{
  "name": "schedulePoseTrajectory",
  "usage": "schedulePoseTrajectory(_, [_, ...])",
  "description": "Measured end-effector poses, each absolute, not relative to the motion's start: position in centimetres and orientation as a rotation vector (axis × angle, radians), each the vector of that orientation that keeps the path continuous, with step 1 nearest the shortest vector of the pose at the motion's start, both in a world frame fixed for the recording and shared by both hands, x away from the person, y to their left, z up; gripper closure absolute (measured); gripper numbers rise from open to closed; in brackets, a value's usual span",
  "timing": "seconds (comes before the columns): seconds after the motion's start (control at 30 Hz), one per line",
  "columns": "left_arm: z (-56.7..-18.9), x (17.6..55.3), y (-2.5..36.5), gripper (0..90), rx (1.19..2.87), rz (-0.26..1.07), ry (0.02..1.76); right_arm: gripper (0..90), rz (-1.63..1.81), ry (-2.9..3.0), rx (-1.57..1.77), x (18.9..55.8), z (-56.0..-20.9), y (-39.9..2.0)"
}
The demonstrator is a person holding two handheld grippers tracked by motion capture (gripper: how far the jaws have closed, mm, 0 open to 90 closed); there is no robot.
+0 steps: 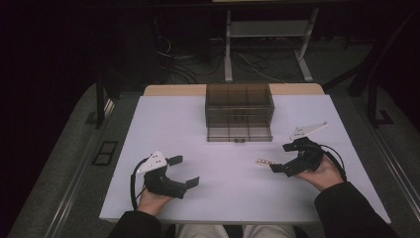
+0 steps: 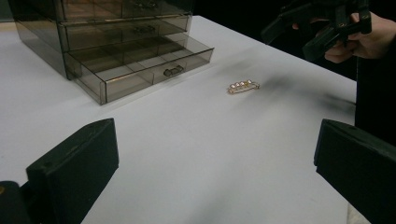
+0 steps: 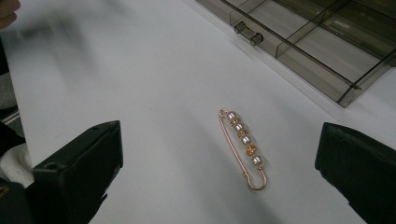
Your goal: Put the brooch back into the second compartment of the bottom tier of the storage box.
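Spread wide, the right gripper [image 3: 219, 177] is being held just short of the pearl pin [image 3: 243, 148], which is lying flat between and ahead of its jaws. Beyond the pin, the drawer box [image 3: 299, 42] is standing with its bottom drawer pulled out. Bare table [image 1: 173, 124] is being left open around the left gripper [image 1: 187, 171], likewise spread and empty.

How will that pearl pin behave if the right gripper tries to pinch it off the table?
The pearl pin lies flat on the white table, thin wire, so the wide pads may struggle to get under it. Probably light and stiff; likely to slide if nudged. The beads look smooth, possibly slippery.
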State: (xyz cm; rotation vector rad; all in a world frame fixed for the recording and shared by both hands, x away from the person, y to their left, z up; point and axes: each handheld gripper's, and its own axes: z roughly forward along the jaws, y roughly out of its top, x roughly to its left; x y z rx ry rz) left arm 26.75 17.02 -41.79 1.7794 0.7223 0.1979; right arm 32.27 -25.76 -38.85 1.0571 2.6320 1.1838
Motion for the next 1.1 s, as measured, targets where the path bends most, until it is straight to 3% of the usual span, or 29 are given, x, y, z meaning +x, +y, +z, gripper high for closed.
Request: schedulePoseTrajectory(1.1, [-41.8, 26.8, 16.9, 0.0, 1.786, 0.193, 0.713, 0.6, 1.115, 2.749, 0.972, 34.5, -41.4, -23.5])
